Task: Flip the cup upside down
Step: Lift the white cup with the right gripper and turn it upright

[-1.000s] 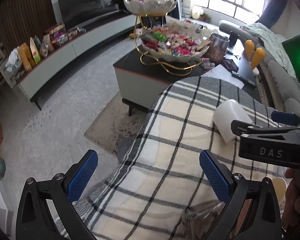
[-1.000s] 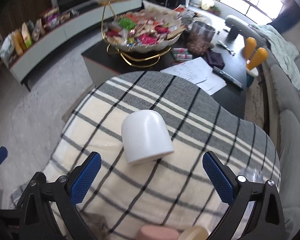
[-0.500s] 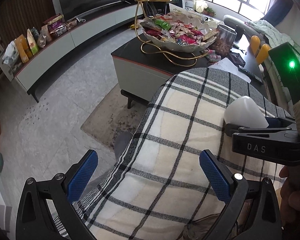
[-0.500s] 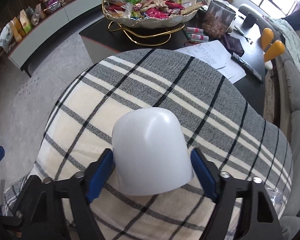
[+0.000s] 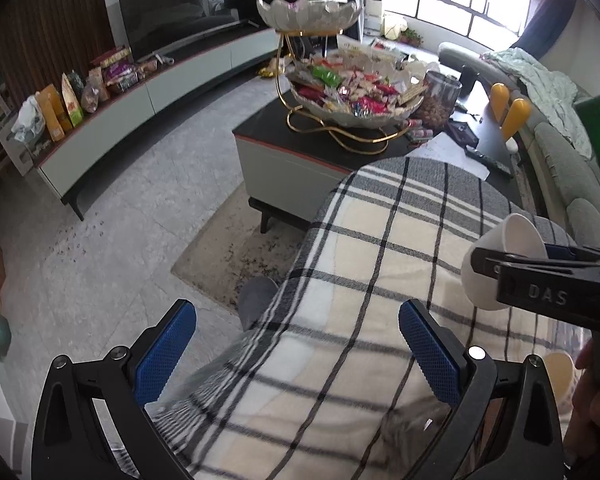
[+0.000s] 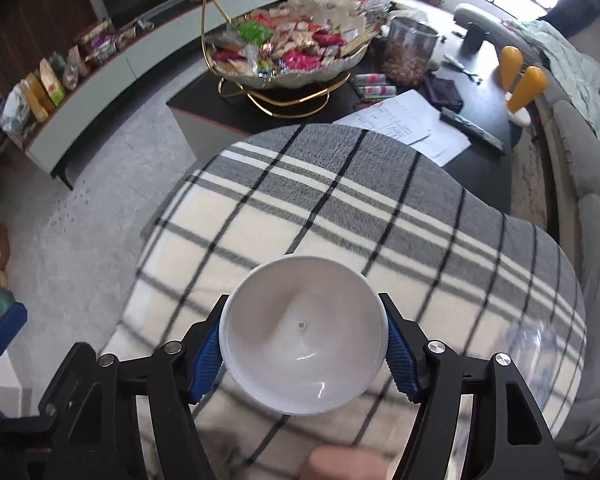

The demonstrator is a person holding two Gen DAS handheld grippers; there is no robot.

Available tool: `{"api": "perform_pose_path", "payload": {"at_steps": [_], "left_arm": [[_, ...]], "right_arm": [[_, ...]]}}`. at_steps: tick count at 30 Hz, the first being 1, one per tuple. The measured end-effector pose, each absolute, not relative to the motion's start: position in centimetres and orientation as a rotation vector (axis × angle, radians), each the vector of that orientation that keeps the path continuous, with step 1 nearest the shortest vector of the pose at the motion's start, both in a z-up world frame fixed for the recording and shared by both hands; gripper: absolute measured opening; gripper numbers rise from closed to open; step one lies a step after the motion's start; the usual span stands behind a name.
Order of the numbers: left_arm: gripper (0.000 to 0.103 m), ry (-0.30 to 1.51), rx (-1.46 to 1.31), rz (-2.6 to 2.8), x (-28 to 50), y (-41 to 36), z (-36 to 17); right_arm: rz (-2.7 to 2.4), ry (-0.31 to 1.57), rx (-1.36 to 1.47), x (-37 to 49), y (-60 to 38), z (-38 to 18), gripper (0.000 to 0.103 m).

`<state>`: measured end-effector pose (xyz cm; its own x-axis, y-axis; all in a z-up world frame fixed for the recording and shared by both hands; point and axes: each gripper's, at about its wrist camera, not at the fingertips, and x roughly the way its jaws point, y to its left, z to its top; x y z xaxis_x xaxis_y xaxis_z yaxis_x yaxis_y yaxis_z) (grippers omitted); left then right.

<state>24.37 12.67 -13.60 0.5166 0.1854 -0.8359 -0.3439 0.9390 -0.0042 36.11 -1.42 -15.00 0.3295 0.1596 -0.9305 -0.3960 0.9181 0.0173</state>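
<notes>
My right gripper (image 6: pixel 304 356) is shut on a white plastic cup (image 6: pixel 302 336), its blue pads pressing both sides. The cup is lifted above the plaid cloth (image 6: pixel 340 216) and turned so its open mouth faces the right wrist camera. In the left wrist view the cup (image 5: pixel 496 256) shows at the right edge, tilted with its mouth up and to the right, held by the right gripper (image 5: pixel 540 276). My left gripper (image 5: pixel 296 348) is open and empty, low over the near left part of the plaid cloth (image 5: pixel 380 264).
A dark coffee table (image 6: pixel 236 108) stands beyond the cloth with a gold-framed snack bowl (image 6: pixel 288 48), a jar, papers and a remote. A grey sofa (image 6: pixel 580 168) runs along the right. A clear plastic item (image 6: pixel 540 352) lies on the cloth at right. Floor lies to the left.
My right gripper closed on the upside-down cup, lifted it off the cloth and rotated it, so the mouth now faces the camera. The left gripper stayed open and nearly still.
</notes>
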Motion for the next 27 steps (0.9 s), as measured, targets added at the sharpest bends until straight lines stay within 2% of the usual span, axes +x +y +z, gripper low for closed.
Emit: {"api": "perform_pose_path", "payload": {"at_steps": [9,13,22,27], "left_arm": [[0.103,0.920,-0.138,0.294,17.9,13.1,-9.3],[0.103,0.905,-0.103,0.262,14.4,12.3,-8.5],[0.103,0.934,-0.042,0.217,8.2,10.4,-9.5],[0.103,0.970,-0.012,0.160,5.8,8.8,-10.0]], "right_arm": [[0.340,1.113,-0.104,27.1,-3.6,-9.1,0.069],[0.325,1.112,-0.063,22.6,-4.8,-8.3,0.069],[0.281,1.232,0.074,14.0,-7.8,-11.9,0.069],[0.271,1.403,0.141,9.8,-9.3,-14.6,0.069]]}}
